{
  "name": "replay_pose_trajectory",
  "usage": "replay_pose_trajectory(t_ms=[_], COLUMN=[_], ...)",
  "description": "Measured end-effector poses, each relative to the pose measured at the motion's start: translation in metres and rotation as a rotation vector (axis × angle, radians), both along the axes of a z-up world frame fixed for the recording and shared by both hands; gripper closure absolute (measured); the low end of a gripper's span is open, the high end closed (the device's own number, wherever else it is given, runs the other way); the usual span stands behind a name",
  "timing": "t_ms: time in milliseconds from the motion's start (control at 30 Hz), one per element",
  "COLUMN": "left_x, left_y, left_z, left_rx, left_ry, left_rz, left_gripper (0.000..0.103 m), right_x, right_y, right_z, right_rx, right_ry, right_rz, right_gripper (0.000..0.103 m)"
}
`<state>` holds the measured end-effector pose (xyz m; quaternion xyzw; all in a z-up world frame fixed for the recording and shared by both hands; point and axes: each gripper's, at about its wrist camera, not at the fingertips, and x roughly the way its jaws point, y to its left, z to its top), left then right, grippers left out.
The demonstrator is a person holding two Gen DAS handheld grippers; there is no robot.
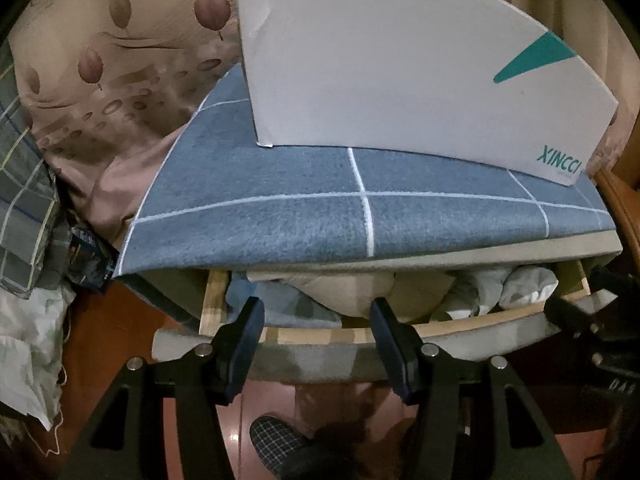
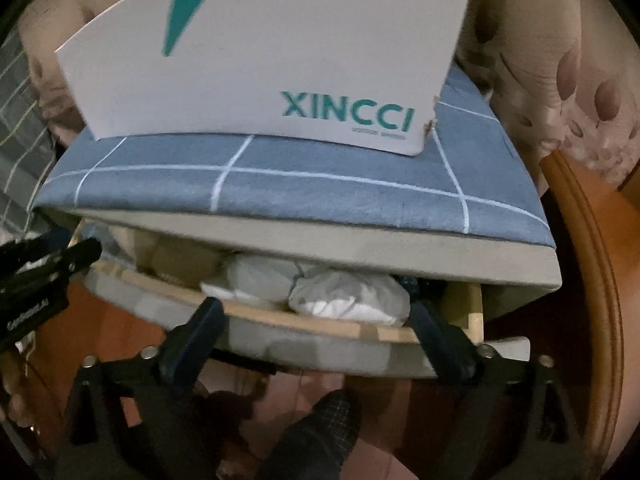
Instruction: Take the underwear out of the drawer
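Observation:
A drawer (image 1: 312,336) with a pale wooden rim and grey fabric front stands pulled partly open under a blue checked fabric top (image 1: 320,208). It holds folded clothes: beige and blue pieces (image 1: 352,292) on the left, rolled white and grey underwear (image 1: 520,284) on the right. My left gripper (image 1: 318,312) is open and empty above the drawer's front rim. My right gripper (image 2: 316,320) is open and empty at the front rim (image 2: 280,320), just before the white rolled underwear (image 2: 348,296). The right gripper also shows at the left wrist view's right edge (image 1: 592,312).
A white XINCCI box (image 1: 400,64) stands on the blue top. Leaf-patterned bedding (image 1: 112,80) and checked cloth (image 1: 24,208) lie left. A wooden bed frame (image 2: 580,280) curves on the right. A slippered foot (image 1: 276,444) stands on the reddish floor below.

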<state>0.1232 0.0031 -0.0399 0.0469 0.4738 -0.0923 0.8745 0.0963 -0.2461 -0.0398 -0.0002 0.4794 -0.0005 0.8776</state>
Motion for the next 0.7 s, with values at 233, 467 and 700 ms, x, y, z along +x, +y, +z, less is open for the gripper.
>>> replay_pose_trajectory(t_ms=[233, 467, 700], left_x=[0.006, 0.001, -0.028], left_y=[-0.004, 0.0, 0.007], left_z=[-0.007, -0.007, -0.009], left_rx=[0.007, 0.01, 0.008], left_ry=[0.01, 0.039, 0.079], left_rz=[-0.002, -0.011, -0.024], left_gripper=[0.047, 0.046, 0.046], right_x=[0.01, 0.02, -0.004], right_y=[-0.012, -0.02, -0.021], right_z=[-0.017, -0.026, -0.031], right_rx=[0.087, 0.108, 0.12], right_ry=[0.035, 0.101, 0.141], right_rz=[-0.048, -0.055, -0.047], right_gripper=[0.005, 0.004, 0.004])
